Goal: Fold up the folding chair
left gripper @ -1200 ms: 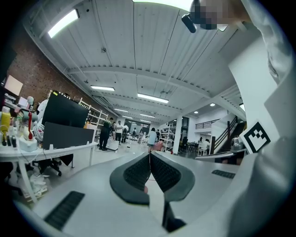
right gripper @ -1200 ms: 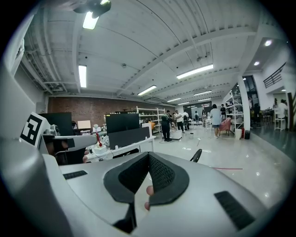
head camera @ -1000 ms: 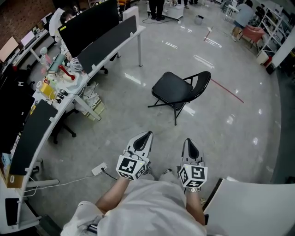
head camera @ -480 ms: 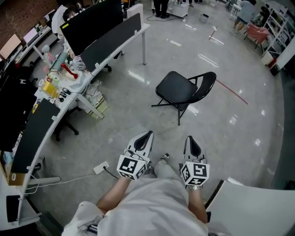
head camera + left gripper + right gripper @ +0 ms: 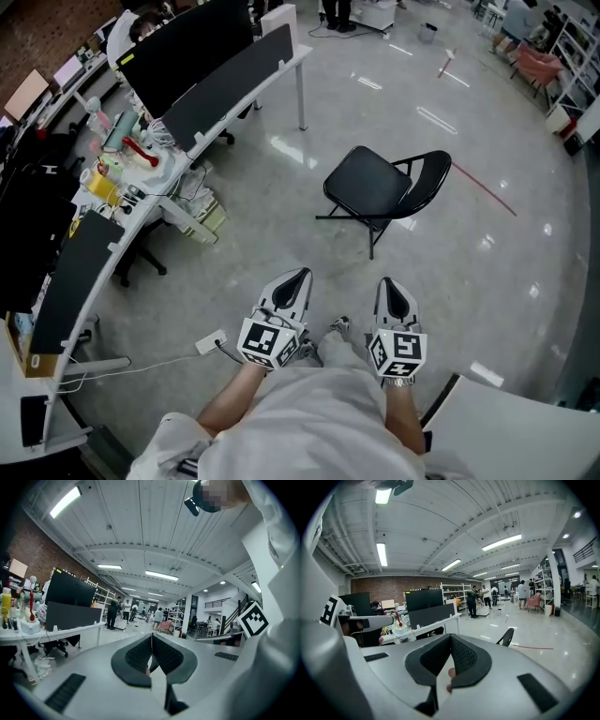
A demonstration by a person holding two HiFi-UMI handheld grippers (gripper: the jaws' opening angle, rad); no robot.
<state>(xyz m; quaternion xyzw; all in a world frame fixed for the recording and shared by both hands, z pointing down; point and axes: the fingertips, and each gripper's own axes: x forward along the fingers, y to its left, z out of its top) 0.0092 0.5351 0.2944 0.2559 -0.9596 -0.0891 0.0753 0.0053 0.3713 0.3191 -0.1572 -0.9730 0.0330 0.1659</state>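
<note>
My left tongs and right tongs are both shut, empty, side by side. The chair stands unfolded on the floor, well ahead.

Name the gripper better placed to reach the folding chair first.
Right, probably: the folding chair stands ahead and rightward, nearer the right gripper than the left gripper. Both are shut, empty, and apart from it.
</note>
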